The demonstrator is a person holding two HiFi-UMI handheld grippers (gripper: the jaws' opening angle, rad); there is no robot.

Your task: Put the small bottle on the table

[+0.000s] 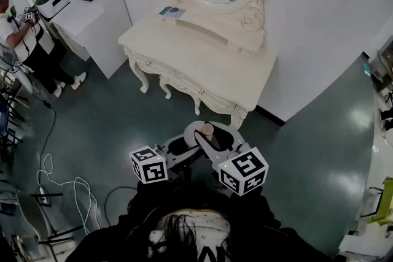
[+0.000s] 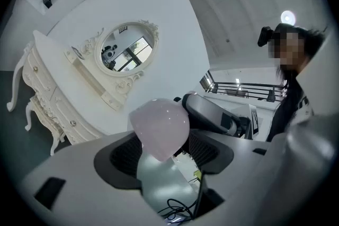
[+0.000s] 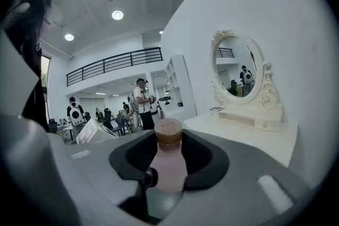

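Bottle [image 1: 207,131] is up in the air between both claws on the near side, well short of the white table [image 1: 202,64] at the far wall. Right claw [image 3: 169,156] is clamped on its pink body, brown cap [image 3: 168,132] up. Left claw [image 2: 163,152] stands wide open around the rounded base and doesn't look like it's pinching. I'd pull the left clear, carry the bottle upright to a bare patch, set it flat, then let go. No readable label or writing, just marker squares on the cubes [image 1: 149,164].
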